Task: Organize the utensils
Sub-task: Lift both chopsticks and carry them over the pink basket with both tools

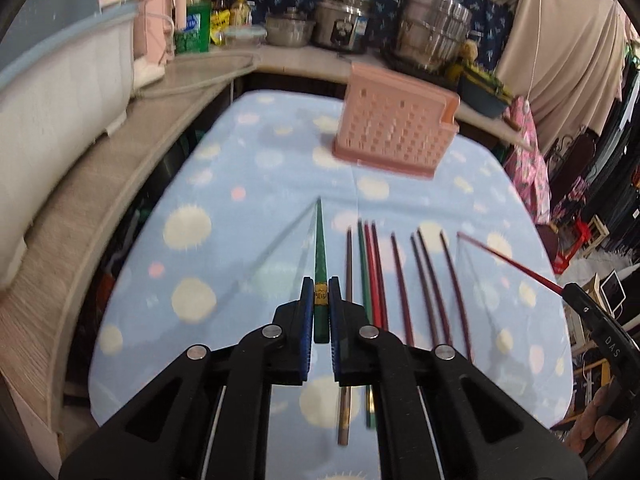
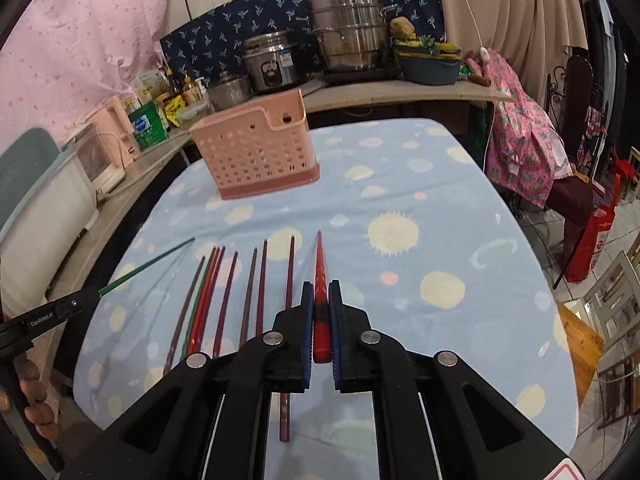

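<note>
While the left gripper (image 1: 320,312) clamps its fingers on a green chopstick (image 1: 320,248) and the right gripper (image 2: 320,316) on a red chopstick (image 2: 320,268), both clear of the counter (image 2: 460,200), each tip should enter the pink holder (image 2: 256,152) steeply.

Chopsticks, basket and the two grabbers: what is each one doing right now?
Left gripper: shut on the green chopstick, lifted off the cloth.
Right gripper: shut on the red chopstick, lifted off the cloth.
Other chopsticks: lying flat in a row on the tablecloth.
Pink basket: upright on the cloth; no chopsticks show above its rim.
</note>
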The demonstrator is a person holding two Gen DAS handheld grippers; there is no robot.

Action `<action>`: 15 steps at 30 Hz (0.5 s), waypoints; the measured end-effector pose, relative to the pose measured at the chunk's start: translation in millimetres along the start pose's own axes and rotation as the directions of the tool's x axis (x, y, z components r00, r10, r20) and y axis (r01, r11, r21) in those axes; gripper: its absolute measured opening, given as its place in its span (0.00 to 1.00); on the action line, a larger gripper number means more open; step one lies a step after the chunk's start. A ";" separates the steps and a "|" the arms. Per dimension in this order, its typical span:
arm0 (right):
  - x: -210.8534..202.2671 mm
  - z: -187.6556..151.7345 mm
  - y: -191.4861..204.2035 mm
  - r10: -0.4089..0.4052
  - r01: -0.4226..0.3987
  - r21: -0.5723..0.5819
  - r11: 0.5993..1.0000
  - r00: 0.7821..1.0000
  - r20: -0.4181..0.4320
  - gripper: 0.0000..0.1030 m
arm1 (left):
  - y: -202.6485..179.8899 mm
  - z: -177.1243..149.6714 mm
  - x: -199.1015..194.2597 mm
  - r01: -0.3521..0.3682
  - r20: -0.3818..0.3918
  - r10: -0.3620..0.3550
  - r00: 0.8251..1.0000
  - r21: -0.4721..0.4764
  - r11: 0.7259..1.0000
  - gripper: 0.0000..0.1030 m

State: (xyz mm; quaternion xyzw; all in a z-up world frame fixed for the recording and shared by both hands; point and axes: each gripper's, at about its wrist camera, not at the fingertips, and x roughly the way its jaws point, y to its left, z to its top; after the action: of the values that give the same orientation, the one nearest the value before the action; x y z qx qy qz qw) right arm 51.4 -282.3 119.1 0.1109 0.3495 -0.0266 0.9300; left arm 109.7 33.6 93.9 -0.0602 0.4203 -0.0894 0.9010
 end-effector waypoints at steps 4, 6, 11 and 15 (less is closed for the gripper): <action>0.7 47.9 -4.5 0.025 -0.026 0.022 0.999 0.997 0.070 0.07 | -1.7 45.4 -6.7 -0.012 0.067 0.012 0.998 -0.001 1.000 0.07; 5.1 71.3 -5.4 0.034 -0.037 0.025 0.999 0.994 0.099 0.07 | -3.3 68.5 -7.1 -0.005 0.091 0.006 0.996 -0.012 1.000 0.07; 23.6 119.8 -6.0 0.049 -0.055 0.040 0.998 0.989 0.142 0.07 | -12.9 129.2 -6.7 -0.006 0.166 0.009 0.986 -0.016 1.000 0.07; 27.1 155.3 -5.3 0.074 -0.086 0.056 0.995 0.978 0.193 0.07 | -20.5 175.0 -13.3 0.032 0.219 -0.023 0.976 -0.035 0.999 0.07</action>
State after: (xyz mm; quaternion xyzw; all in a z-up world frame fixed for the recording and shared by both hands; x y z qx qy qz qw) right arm 171.2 -321.6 213.9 0.1515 0.2528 -0.0107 0.9555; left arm 233.4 22.2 219.5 -0.0925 0.3196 -0.0867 0.9390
